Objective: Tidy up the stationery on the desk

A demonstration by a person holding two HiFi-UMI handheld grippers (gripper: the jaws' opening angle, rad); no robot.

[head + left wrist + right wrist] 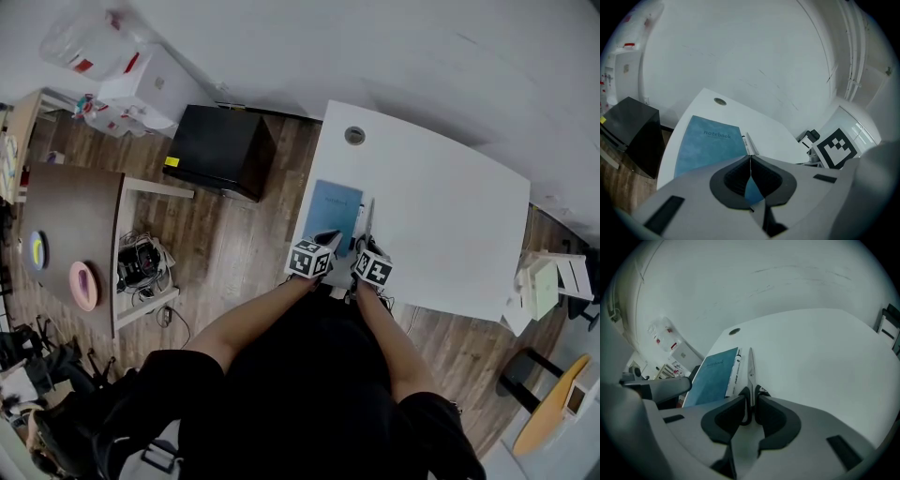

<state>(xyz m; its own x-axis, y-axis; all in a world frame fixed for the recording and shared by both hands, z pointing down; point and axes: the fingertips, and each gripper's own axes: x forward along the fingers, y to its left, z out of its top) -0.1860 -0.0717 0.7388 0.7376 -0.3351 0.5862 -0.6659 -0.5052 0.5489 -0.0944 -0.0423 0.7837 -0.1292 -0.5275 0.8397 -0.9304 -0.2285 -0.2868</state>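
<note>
Judging by how things lie, the tidying looks close to finished: the white rectangular desk [450, 216] is bare over most of its top, and the stationery is gathered in one neat row at its near left part. A blue soft-covered notebook [705, 147] lies flat and square to the desk edge, a slim white marker pen [735, 370] lies just beside its right edge and parallel to it, and a pair of scissors with silver blades and black handles [751, 366] lies just right of the pen, blades pointing away from the person. The right gripper [751, 404] is clamped on the scissors at the handle end, its jaws pressed against either side. Whether the blades already rest on the desk or are held slightly off it cannot be told. The left gripper [750, 161] has its jaws closed tip to tip at the near edge of the notebook. The blue cover shows through the gap behind the tips, but I cannot tell if a sliver of the cover is pinched. What seems left is small: settle the scissors in line with the pen, let them go, and draw both grippers back. No container or holder for the items shows on the desk.
</note>
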